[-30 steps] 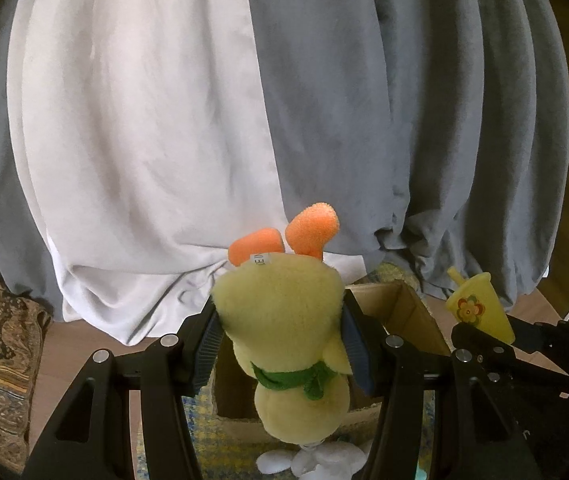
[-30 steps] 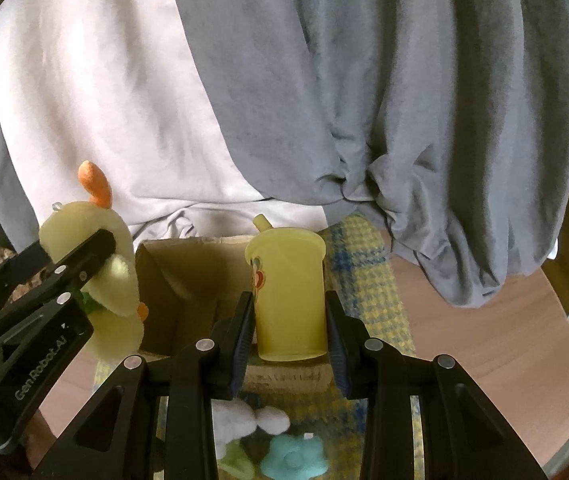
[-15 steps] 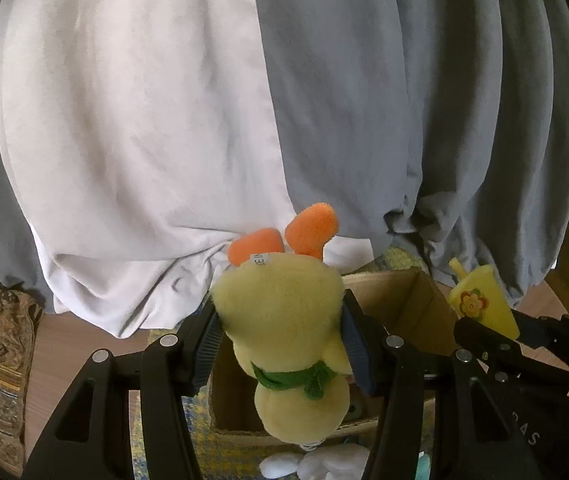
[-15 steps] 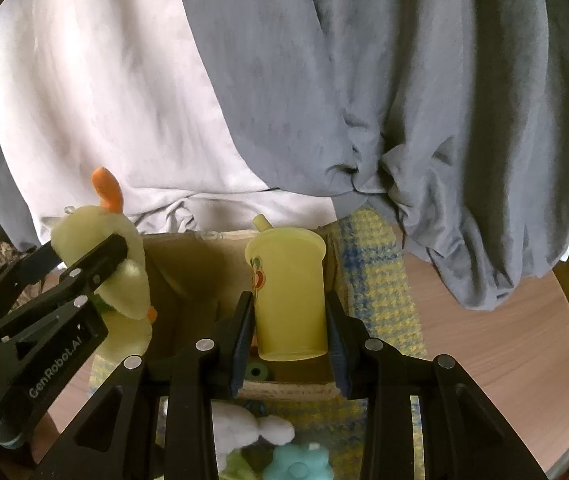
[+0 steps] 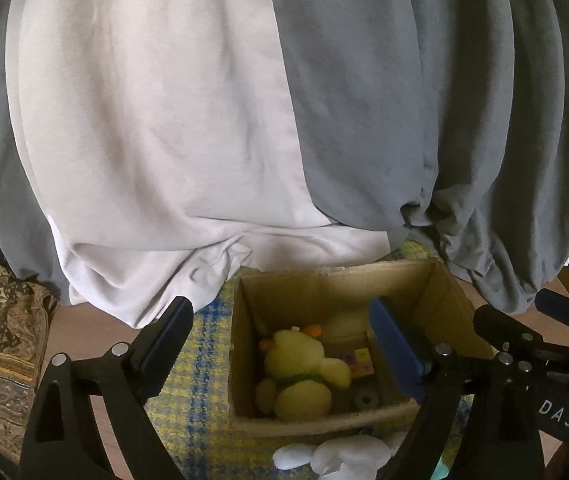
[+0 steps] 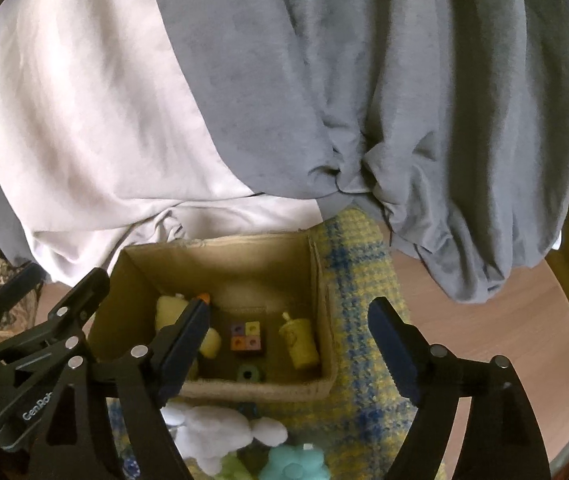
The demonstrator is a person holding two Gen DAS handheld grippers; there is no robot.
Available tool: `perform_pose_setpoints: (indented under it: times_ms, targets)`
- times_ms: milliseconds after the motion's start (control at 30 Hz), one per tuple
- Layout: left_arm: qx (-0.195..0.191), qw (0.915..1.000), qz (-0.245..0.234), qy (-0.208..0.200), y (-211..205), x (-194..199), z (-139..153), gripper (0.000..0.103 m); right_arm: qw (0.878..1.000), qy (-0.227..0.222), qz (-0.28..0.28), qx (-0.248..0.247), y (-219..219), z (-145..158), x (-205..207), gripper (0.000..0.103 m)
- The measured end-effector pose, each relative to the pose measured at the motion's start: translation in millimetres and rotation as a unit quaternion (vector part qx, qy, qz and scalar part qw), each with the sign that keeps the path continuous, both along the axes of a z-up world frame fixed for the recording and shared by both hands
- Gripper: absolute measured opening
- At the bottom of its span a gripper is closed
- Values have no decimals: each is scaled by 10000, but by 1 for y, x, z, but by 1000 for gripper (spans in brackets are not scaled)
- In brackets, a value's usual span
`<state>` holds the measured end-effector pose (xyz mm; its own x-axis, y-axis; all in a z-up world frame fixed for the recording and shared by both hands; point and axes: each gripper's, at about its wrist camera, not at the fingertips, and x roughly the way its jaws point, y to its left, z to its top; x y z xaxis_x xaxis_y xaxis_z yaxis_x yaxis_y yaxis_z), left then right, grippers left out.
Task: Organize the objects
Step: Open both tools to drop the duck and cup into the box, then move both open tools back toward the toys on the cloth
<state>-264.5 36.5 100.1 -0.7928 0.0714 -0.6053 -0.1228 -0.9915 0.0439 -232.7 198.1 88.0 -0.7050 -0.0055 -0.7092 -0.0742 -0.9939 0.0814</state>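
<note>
I am holding my left tongs point(image 5: 280, 344) spread wide and empty above the cardboard box point(image 5: 336, 280); the yellow plush point(image 5: 300, 376) is lying inside it. My right tongs point(image 6: 288, 340) are gaping too; only their view is showing the yellow cup point(image 6: 300, 340) tilted in the box beside coloured blocks point(image 6: 246, 334).

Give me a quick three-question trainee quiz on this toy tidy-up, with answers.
1. True or false: the yellow plush duck lies inside the cardboard box.
2. The yellow cup is: A) in the right gripper B) in the box C) on the rug.
3. Fill in: both grippers' jaws, left gripper included, are ____.

Key: 1 true; 2 B; 3 open.
</note>
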Motion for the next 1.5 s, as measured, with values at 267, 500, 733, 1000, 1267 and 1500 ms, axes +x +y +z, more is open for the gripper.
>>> perform_pose_setpoints:
  times_ms: [267, 500, 733, 1000, 1267, 1500]
  targets:
    - [-100, 9998, 117, 92, 0, 11, 3, 95, 10000, 4, -76, 29, 2, 2, 9, 86]
    - [-123, 9996, 219, 122, -4, 23, 3, 99, 9998, 28, -157, 115, 2, 6, 20, 89]
    - [-122, 9994, 312, 93, -8, 34, 3, 102, 9997, 91, -182, 132, 2, 9, 33, 91]
    - [-88, 9994, 298, 131, -12, 53, 4, 102, 9997, 134, -197, 56, 3, 9, 50, 91]
    - [-49, 9993, 323, 168, -18, 75, 2, 102, 9997, 157, -174, 26, 1, 6, 68, 91]
    - [-90, 9991, 369, 175, -22, 91, -5, 102, 9997, 153, -180, -19, -1, -1, 87, 91]
